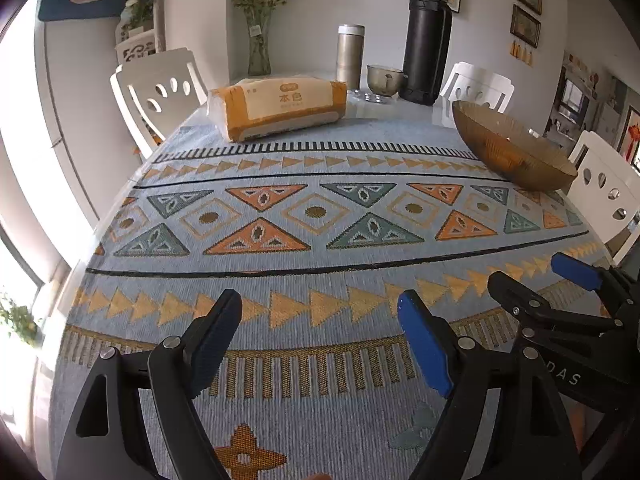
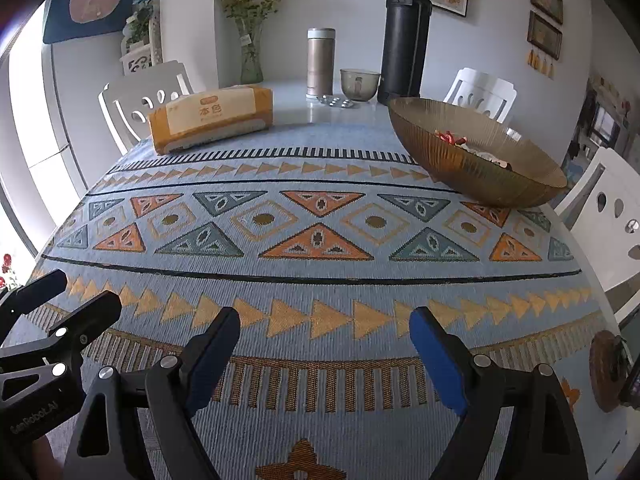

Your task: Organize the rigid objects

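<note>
The tissue pack (image 2: pixel 211 118) lies flat near the table's (image 2: pixel 292 96) far left edge, long axis running left to right. Behind stand a steel flask (image 2: pixel 321 62), glass cup (image 2: pixel 359 84) and black thermos (image 2: pixel 404 40). The amber bowl (image 2: pixel 476 160) at the right edge holds small red and white pieces. Left gripper (image 1: pixel 320 336) and right gripper (image 2: pixel 325 344) both gape, grasping nothing.

Bench (image 2: pixel 320 280) under a blue patterned cloth. White chairs (image 1: pixel 160 92) with cut-out backs around it. Pale grey wall (image 2: pixel 352 0) behind, hung with framed pictures (image 2: pixel 546 16). Glass vase of flowers (image 2: pixel 251 56) against wall. Bright window (image 1: pixel 16 184) at left, daylight entering.
</note>
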Motion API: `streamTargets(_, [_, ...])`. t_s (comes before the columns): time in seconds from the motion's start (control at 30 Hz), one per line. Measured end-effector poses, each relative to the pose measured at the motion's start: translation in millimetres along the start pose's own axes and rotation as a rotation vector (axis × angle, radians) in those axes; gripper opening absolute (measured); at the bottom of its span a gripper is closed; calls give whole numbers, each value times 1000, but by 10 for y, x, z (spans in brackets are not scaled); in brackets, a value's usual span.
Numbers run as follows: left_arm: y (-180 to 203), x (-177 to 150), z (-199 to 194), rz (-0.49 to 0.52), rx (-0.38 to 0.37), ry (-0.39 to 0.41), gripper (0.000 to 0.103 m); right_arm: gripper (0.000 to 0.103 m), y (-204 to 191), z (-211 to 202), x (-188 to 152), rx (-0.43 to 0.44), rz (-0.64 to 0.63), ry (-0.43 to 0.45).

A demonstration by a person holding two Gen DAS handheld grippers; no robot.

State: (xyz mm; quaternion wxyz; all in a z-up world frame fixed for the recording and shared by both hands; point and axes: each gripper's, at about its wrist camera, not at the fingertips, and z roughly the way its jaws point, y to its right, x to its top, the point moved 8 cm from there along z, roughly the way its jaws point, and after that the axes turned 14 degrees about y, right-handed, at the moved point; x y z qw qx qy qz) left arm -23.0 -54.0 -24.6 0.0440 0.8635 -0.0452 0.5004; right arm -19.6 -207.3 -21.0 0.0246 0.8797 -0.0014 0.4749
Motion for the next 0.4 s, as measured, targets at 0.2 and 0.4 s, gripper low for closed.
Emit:
streamTargets(0.2, [31, 37, -45, 28, 12, 29, 79, 86, 6, -14, 16, 5, 3, 10])
streamTargets(0.4, [-15, 91, -90, 13, 19, 66, 79, 86, 7, -14, 16, 4, 1, 11])
